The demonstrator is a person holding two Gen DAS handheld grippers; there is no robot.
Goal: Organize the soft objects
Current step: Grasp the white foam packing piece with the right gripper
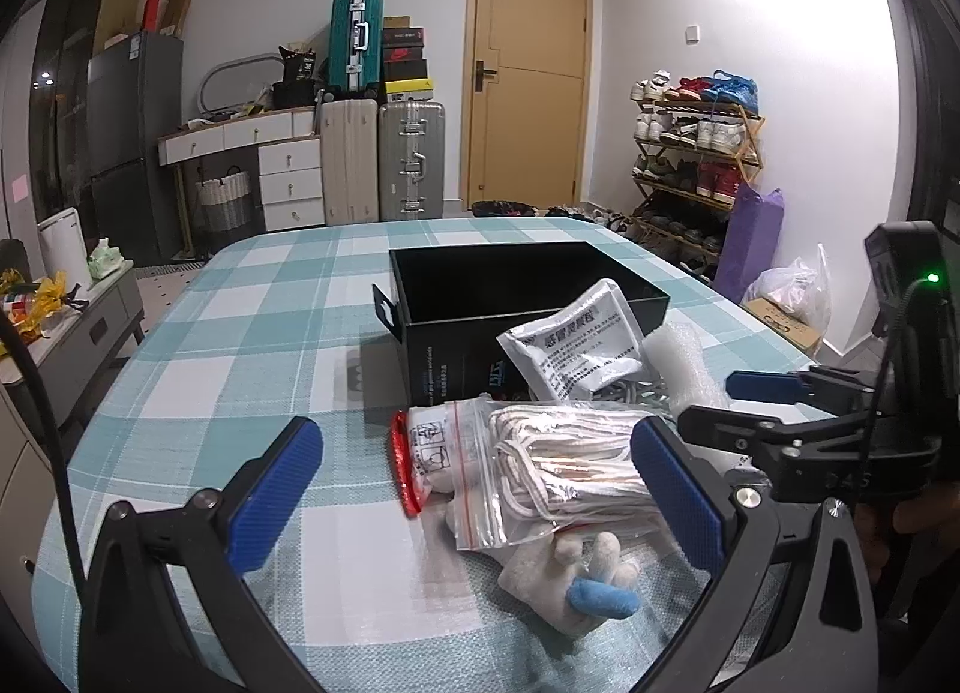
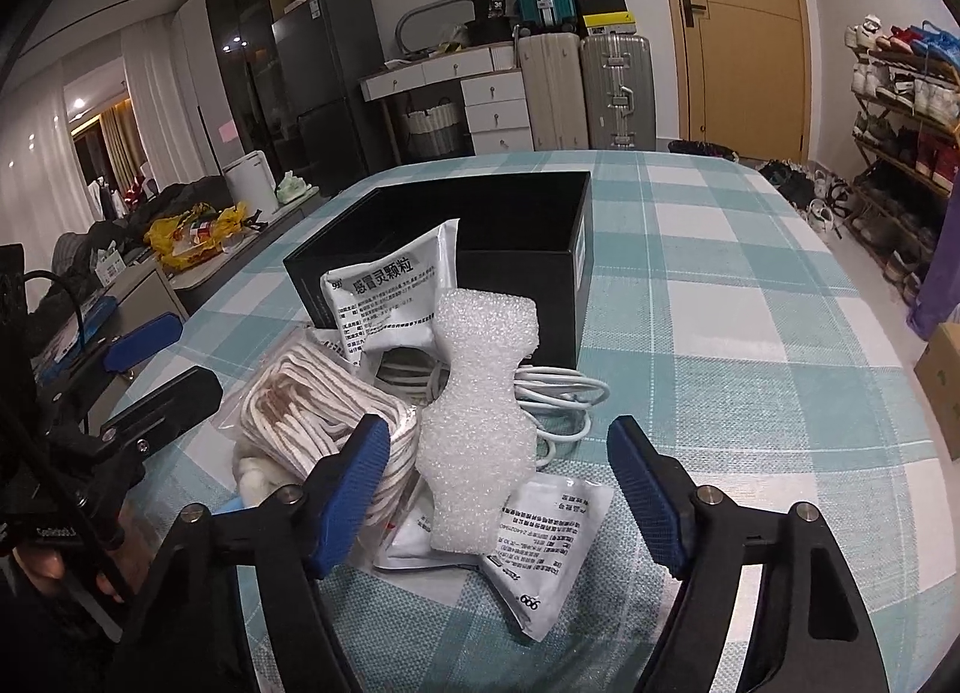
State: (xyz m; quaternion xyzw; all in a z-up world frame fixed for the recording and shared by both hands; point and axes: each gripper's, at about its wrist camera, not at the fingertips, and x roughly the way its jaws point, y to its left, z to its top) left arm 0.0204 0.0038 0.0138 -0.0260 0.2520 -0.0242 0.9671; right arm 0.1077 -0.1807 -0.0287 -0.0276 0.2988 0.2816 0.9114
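Note:
An open black box (image 1: 522, 297) (image 2: 480, 237) stands on the checked table. In front of it lies a heap: a zip bag of white cord (image 1: 558, 471) (image 2: 318, 423), a white plush toy with a blue part (image 1: 576, 579), a white medicine sachet (image 1: 576, 351) (image 2: 390, 291) leaning on the box, a white foam piece (image 2: 480, 423) (image 1: 684, 363), a white cable (image 2: 558, 399) and flat sachets (image 2: 540, 537). My left gripper (image 1: 477, 495) is open around the zip bag. My right gripper (image 2: 498, 495) is open around the foam piece; it also shows in the left wrist view (image 1: 738, 399).
The teal checked tablecloth (image 1: 240, 333) covers the table. Behind stand suitcases (image 1: 384, 159), a white drawer desk (image 1: 282, 171), a wooden door (image 1: 528, 69) and a shoe rack (image 1: 696, 153). A low cabinet (image 1: 78, 327) is at the left.

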